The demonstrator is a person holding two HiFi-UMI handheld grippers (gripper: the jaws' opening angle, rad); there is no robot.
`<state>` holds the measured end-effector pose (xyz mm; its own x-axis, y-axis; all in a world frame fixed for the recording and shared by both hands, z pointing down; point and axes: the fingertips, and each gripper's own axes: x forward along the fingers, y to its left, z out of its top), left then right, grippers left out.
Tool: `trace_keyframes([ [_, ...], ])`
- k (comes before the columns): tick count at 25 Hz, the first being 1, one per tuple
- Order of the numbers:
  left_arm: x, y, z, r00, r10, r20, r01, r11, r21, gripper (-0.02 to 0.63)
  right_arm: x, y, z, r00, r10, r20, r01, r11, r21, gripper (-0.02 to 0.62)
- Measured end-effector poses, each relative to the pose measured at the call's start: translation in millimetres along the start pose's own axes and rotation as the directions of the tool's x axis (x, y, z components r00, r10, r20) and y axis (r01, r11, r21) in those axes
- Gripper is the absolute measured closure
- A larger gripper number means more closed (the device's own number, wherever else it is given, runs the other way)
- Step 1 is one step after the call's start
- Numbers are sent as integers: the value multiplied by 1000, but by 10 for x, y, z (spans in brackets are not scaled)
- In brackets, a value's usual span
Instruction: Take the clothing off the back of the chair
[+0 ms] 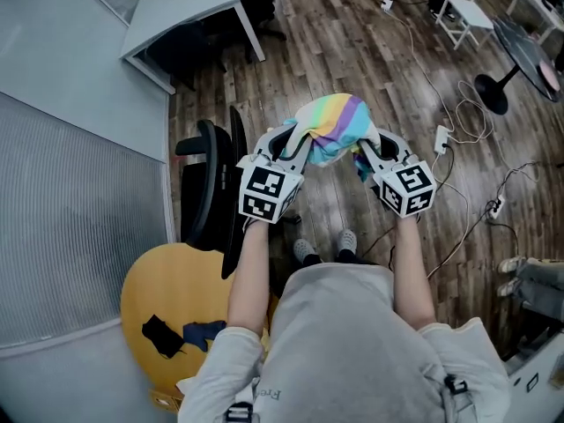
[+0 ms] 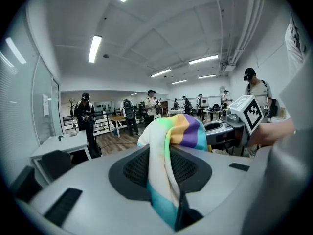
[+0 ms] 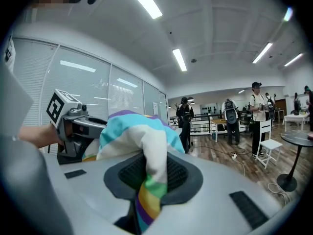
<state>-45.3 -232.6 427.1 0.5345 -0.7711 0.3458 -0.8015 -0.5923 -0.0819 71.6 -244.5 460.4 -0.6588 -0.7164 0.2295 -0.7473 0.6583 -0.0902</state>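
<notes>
The clothing (image 1: 335, 130) is a rainbow-striped garment, bunched up and held in the air over the wooden floor, apart from the chair. My left gripper (image 1: 298, 151) is shut on its left side and my right gripper (image 1: 367, 153) on its right side. In the left gripper view the cloth (image 2: 171, 146) runs down between the jaws of the left gripper (image 2: 168, 173), with the right gripper (image 2: 244, 119) beside it. In the right gripper view a fold of the clothing (image 3: 146, 141) is pinched in the right gripper (image 3: 149, 177). The black chair (image 1: 211, 192) stands lower left with a bare back.
A round yellow seat (image 1: 176, 315) lies near my left side, against a grey partition. A white desk (image 1: 185, 11) stands at the back left. Cables and a power strip (image 1: 442, 137) trail across the floor on the right, near a black table base (image 1: 491, 91). Several people stand far off.
</notes>
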Motion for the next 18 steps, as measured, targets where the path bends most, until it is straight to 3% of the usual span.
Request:
trace_keyframes([
  [9, 62, 59, -851, 997, 59, -50, -68, 975, -212, 492, 264, 100, -554, 987, 10, -157, -17, 999, -43, 517],
  [14, 42, 38, -1194, 991, 92, -92, -113, 961, -251, 492, 299, 164, -796, 975, 22, -222, -39, 997, -74, 515],
  [18, 28, 43, -1320, 987, 112, -116, -137, 961, -241, 492, 321, 179, -858, 965, 9, -262, -47, 989, -138, 512],
])
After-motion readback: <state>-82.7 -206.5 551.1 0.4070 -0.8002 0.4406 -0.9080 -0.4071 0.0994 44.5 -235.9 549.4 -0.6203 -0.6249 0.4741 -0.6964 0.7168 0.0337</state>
